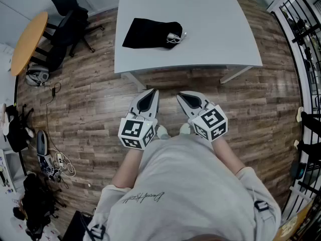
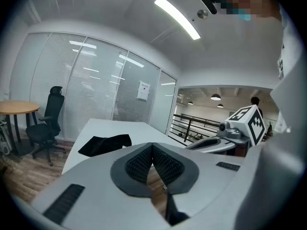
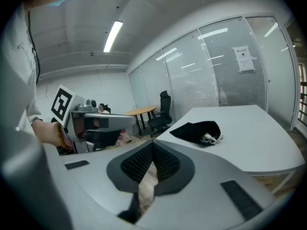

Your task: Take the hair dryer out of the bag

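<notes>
Light grey worktop [image 1: 200, 29] on wood-plank floor [image 1: 90, 104]. Round wooden table [image 1: 29, 40] at far left, black office chair [image 1: 67, 24] just beside it. Loose cables [image 1: 55, 159] on the floor lower left. Black railing [image 1: 301, 29] along the right edge.

Left gripper [image 1: 148, 100] and right gripper [image 1: 189, 100] are held side by side before the torso, angled slightly downward; jaws closed, nothing gripped.

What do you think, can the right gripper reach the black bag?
Probably yes: nothing stands between the right gripper and the bag on the table, though its jaws are shut.
</notes>
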The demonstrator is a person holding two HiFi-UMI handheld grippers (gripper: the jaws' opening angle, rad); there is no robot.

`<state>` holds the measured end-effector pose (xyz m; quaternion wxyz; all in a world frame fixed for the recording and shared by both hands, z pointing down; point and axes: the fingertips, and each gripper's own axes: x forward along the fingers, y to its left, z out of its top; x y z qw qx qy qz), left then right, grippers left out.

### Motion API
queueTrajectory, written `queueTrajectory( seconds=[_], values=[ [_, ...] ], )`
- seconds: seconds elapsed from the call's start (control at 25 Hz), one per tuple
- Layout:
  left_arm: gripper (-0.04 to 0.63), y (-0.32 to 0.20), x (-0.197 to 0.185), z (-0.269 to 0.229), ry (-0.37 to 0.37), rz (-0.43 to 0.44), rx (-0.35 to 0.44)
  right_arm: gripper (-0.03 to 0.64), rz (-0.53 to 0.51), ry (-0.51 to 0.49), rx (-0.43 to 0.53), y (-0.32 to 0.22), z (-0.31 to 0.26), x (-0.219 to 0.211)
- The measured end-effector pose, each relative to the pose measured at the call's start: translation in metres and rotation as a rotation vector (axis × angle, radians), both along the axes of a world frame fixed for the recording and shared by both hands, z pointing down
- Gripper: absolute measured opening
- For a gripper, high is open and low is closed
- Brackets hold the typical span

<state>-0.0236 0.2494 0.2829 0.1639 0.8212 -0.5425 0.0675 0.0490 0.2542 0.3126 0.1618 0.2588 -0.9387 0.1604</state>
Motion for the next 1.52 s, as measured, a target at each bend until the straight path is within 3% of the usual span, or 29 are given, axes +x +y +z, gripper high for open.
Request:
queueTrajectory(
  seconds=[0.44,1.12,1.52],
  values=[
    [0.012,0.012,-0.008,-0.003,-0.019,0.027,0.004,0.025,0.007,-0.013,-0.017,0.014,-0.001,-0.012],
    [0.012,0.032,-0.046,-0.005,-0.015,0.089,0.027,0.025,0.113,-0.018,-0.019,0.028,-0.002,-0.036],
    [0.012,0.029,-0.057,0.000,0.006,0.086,0.030,0.025,0.102,-0.016,-0.024,0.028,0.001,-0.048]
  ],
)
